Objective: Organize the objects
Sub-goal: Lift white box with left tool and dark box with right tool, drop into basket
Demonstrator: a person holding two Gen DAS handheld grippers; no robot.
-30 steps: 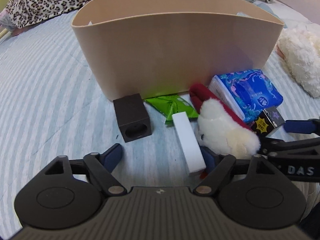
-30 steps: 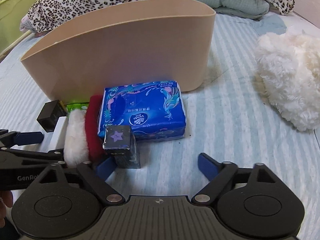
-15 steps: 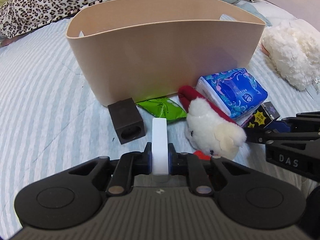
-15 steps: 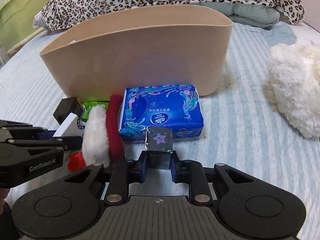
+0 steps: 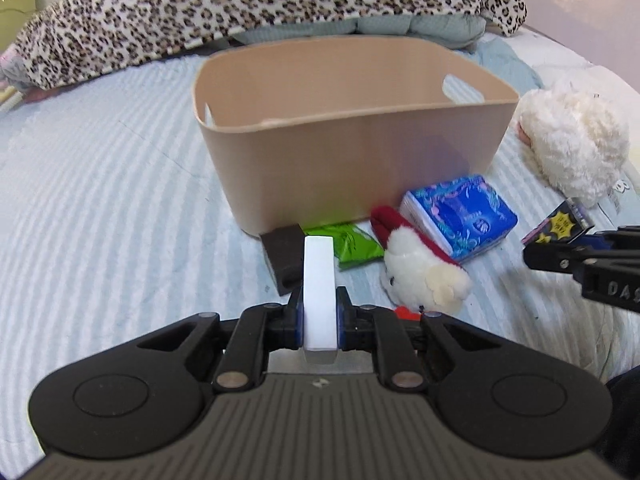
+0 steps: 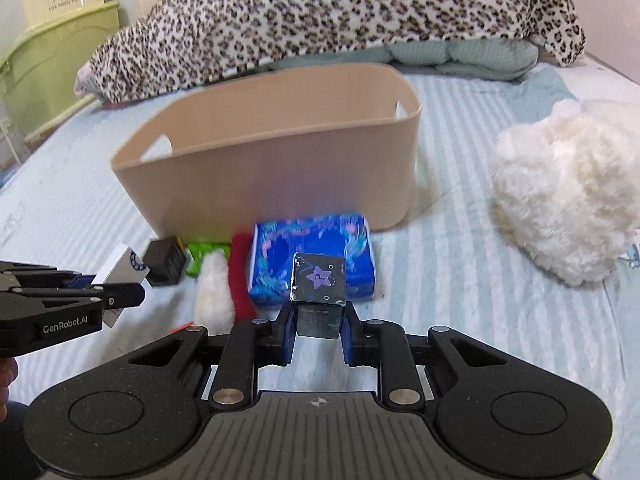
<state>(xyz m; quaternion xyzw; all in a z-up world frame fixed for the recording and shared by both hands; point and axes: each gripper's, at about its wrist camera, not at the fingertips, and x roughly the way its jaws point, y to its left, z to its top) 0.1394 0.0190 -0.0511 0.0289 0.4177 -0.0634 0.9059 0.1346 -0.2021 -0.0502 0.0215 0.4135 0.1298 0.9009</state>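
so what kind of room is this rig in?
Most likely a bedroom, and the work surface is a bed: a striped quilted bedspread, a leopard-print blanket heaped over folded bedding at the far end, and a green storage cabinet beside it.

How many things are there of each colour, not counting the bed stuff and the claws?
White: 3, the white block, the small plush with a red hat, the big fluffy toy
Black: 2, the starry box, the dark cube
Blue: 1, the tissue pack
Green: 1, the green packet
Beige: 1, the bin
Total: 8
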